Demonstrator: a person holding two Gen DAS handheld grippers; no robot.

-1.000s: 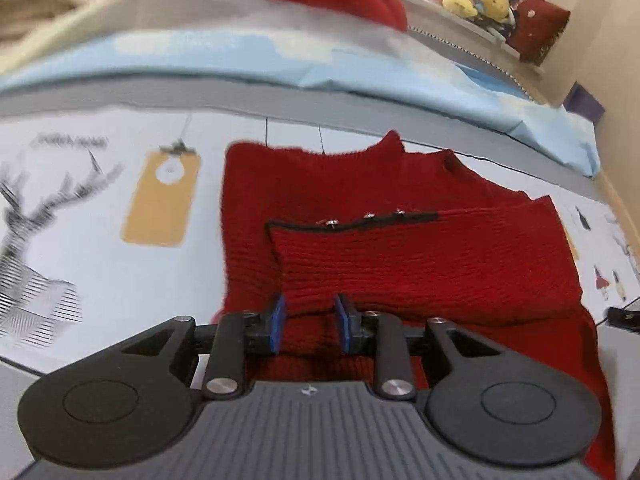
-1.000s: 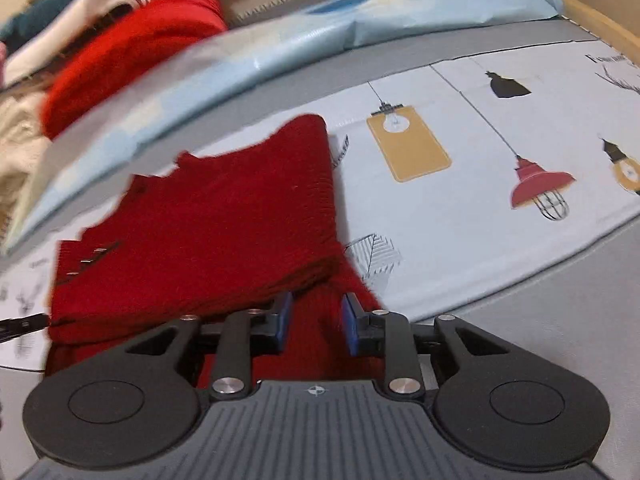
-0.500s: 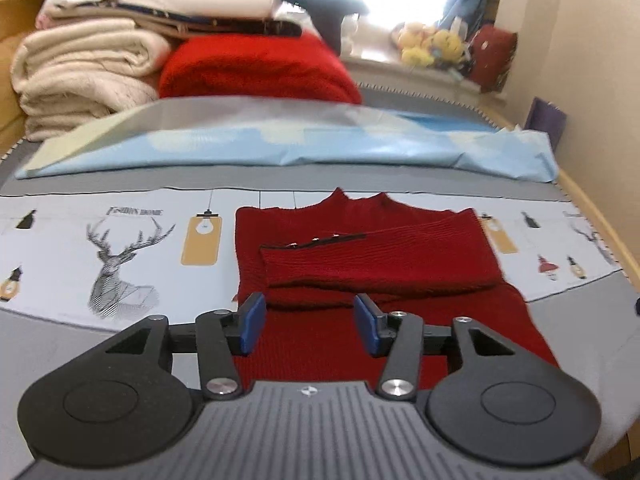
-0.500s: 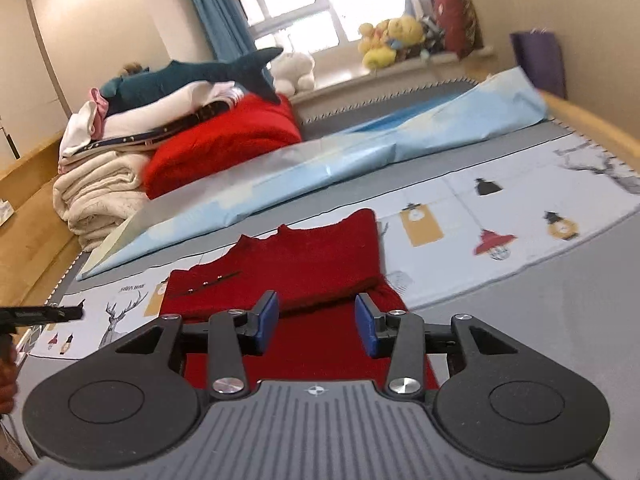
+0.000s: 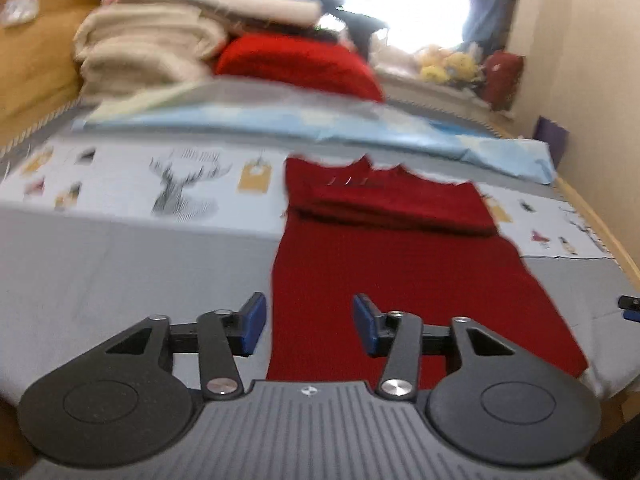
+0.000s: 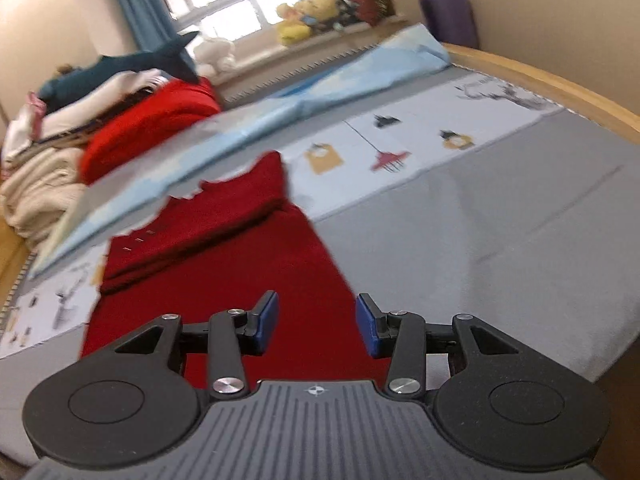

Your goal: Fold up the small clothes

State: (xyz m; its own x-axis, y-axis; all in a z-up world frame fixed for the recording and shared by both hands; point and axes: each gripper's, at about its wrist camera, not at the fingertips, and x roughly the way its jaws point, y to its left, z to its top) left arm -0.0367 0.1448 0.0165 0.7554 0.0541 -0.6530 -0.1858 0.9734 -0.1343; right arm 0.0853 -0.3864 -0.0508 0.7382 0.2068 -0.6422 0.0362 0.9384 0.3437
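Note:
A dark red knit sweater (image 5: 392,248) lies flat on the bed, its sleeves folded across the chest near the collar. It also shows in the right wrist view (image 6: 224,252). My left gripper (image 5: 308,322) is open and empty, above the sweater's near left hem corner. My right gripper (image 6: 316,322) is open and empty, above the near right hem edge. The tip of the right gripper (image 5: 630,307) shows at the right edge of the left wrist view.
The grey bed cover (image 6: 480,240) has a printed white band (image 5: 120,184). A light blue sheet (image 5: 320,124) lies behind the sweater. A stack of folded blankets and a red knit (image 5: 296,64) sits at the back left. Plush toys (image 6: 304,20) line the windowsill. A wooden bed rail (image 6: 560,84) runs along the right.
Both grippers have opened wider and pulled back from the folded sleeves toward the near hem. The sweater has not moved.

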